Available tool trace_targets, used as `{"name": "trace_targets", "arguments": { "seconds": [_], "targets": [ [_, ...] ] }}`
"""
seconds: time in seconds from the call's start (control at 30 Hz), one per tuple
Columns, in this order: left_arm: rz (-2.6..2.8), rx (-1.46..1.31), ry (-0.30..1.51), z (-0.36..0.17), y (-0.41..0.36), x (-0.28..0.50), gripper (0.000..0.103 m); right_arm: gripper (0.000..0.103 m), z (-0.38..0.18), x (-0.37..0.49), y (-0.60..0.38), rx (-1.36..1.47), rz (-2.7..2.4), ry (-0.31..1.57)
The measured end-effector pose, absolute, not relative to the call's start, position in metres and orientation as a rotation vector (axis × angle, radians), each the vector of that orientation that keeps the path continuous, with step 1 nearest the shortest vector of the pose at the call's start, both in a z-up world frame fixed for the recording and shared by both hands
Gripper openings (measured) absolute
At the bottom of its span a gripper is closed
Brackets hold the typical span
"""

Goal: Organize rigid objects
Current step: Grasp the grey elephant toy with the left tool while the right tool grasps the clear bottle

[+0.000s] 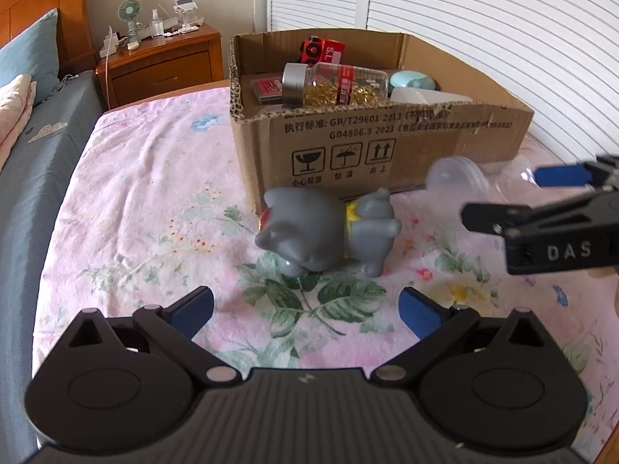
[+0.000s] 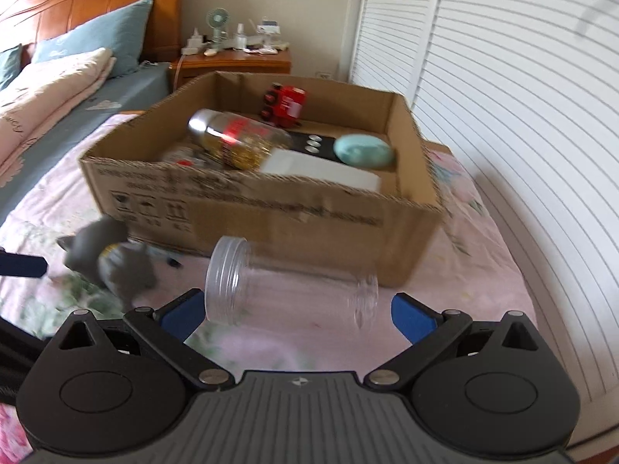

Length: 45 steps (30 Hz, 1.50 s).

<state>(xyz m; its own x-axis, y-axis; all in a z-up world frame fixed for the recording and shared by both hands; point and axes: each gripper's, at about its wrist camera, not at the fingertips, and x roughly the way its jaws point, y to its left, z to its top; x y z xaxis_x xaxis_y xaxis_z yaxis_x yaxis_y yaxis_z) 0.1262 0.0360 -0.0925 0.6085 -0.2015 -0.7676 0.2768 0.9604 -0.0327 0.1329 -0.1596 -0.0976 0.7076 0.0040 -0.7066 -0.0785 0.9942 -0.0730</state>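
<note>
A grey toy figure lies on its side on the pink floral bedspread, in front of an open cardboard box. My left gripper is open, just short of the toy and touching nothing. A clear lidless jar lies on its side in front of the box. My right gripper is open, its blue pads either side of the jar without pinching it. The box holds a silver-capped bottle of gold pieces, a red toy, a teal oval case and a white box.
White louvred doors run close along the right edge of the bed. A wooden nightstand with a small fan and clutter stands behind the box. Blue pillows and a folded quilt lie at the left by the headboard.
</note>
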Motion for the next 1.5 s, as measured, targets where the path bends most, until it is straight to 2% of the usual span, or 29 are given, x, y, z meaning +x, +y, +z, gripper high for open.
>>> {"name": "trace_targets", "arguments": {
  "seconds": [0.27, 0.6, 0.8, 0.87, 1.5],
  "targets": [
    [-0.244, 0.094, 0.814, -0.085, 0.031, 0.135, 0.1, 0.103, -0.104, 0.134, -0.169, -0.09, 0.049, 0.79],
    [-0.247, 0.134, 0.827, -0.09, 0.016, 0.155, 0.098, 0.103, -0.101, 0.136, -0.169, -0.094, 0.073, 0.775],
    [-0.266, 0.111, 0.834, -0.091, 0.016, 0.16, 0.084, 0.103, -0.103, 0.14, -0.168, -0.097, 0.081, 0.775],
    [-0.294, 0.106, 0.836, -0.09, 0.015, 0.159, 0.074, 0.103, -0.104, 0.141, -0.168, -0.098, 0.083, 0.776],
    [-0.291, 0.101, 0.852, -0.087, 0.012, 0.163, 0.074, 0.103, -0.104, 0.152, -0.165, -0.108, 0.069, 0.777]
  ]
}}
